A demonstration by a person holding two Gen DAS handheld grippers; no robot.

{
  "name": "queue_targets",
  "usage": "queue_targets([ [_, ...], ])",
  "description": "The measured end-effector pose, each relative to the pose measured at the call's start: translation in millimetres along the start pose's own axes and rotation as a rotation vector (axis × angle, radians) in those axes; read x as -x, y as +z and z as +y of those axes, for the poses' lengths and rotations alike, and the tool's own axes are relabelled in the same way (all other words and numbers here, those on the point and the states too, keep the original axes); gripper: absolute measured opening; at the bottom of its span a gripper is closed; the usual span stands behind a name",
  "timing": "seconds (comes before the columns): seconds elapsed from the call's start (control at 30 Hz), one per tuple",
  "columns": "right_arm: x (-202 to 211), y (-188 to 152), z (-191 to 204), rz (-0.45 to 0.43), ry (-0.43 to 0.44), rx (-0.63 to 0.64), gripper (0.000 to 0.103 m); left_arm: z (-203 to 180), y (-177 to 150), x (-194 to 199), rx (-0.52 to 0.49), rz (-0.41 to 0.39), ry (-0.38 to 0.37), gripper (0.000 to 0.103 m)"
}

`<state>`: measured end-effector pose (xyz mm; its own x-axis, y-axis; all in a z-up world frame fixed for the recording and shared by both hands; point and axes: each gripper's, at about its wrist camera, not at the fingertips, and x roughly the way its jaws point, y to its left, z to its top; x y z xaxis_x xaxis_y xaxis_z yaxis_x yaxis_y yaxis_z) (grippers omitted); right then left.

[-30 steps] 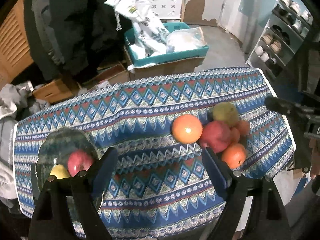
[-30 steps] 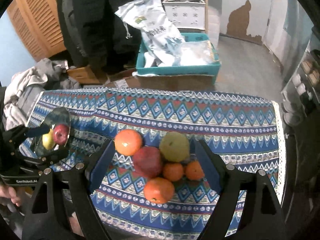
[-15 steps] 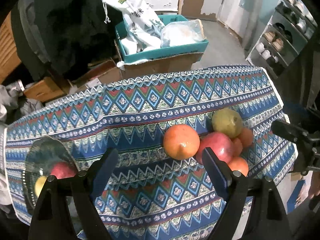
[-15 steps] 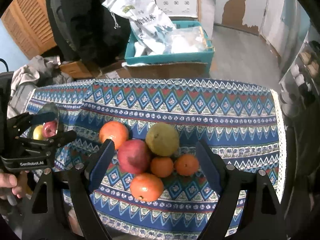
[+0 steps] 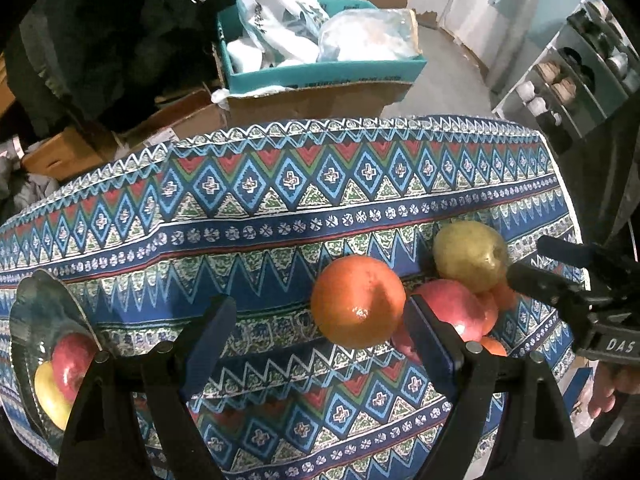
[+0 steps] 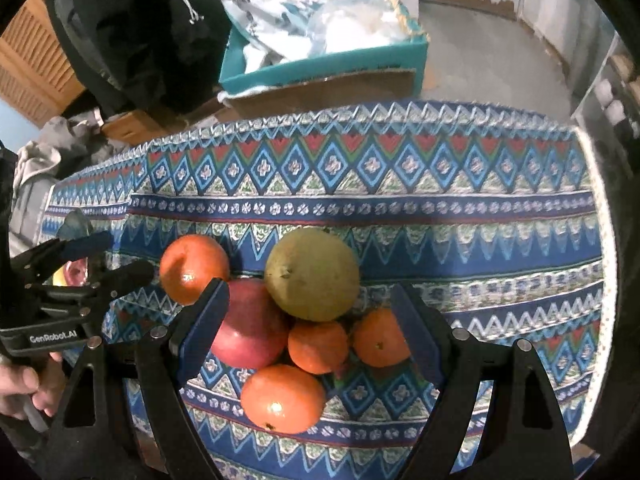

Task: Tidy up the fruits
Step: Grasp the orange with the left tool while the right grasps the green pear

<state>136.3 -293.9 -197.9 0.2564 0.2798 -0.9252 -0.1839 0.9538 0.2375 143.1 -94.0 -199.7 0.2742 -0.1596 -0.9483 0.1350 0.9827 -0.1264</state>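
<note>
Landmark: large yellow-green pear [image 6: 312, 274] near middle of worktop under blue, red and white geometric-patterned cloth [image 6: 400, 184].

Touching pear on left-near side: red apple [image 6: 252, 326]. Left of pear, touching apple: large round orange [image 6: 194, 268]. Directly in front of pear: small orange mandarin [image 6: 318, 346]. Right-front of pear: second small mandarin [image 6: 380, 338]. Nearest of cluster, in front of pear and below apple: medium orange [image 6: 282, 398]. All six fruits bunched together on cloth.

Far left of pear, at worktop edge: clear glass plate [image 5: 36, 320] holding red apple [image 5: 72, 362] and yellow apple [image 5: 50, 396], touching each other.

Left claw [image 5: 320, 328]: spread wide, holding nothing; right pad [image 5: 430, 334] just beside large orange [image 5: 358, 300], in front of apple in pile; contact cannot be told. Left pad over bare cloth.

Right claw [image 6: 308, 322]: spread wide, empty, straddling cluster in view; left pad [image 6: 204, 326] overlapping apple in pile, right pad beside second mandarin. Height above fruit cannot be told.

Beyond worktop, behind pear: teal cardboard box [image 6: 320, 66] with white plastic bags [image 6: 272, 4], on floor.
</note>
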Motion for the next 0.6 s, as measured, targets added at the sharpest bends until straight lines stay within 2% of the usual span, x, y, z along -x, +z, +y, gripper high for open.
queue_targets([
  [0.27,-33.1,3.0,-3.4,0.054,-0.020,-0.004,0.083,2.0,1.1,-22.7,-0.002,0.036,0.002,0.087],
  [0.37,-42.1,3.5,-6.0,0.062,-0.020,-0.019,0.083,6.7,0.3,-26.1,0.014,0.033,-0.028,0.088],
  [0.53,-53.0,4.4,-13.8,0.078,0.021,-0.069,0.082,8.8,0.7,-29.9,0.036,0.046,-0.062,0.089],
  [0.6,-56.3,4.2,-17.3,0.082,0.068,-0.096,0.075,7.4,0.8,-32.1,0.037,0.052,-0.072,0.089],
])
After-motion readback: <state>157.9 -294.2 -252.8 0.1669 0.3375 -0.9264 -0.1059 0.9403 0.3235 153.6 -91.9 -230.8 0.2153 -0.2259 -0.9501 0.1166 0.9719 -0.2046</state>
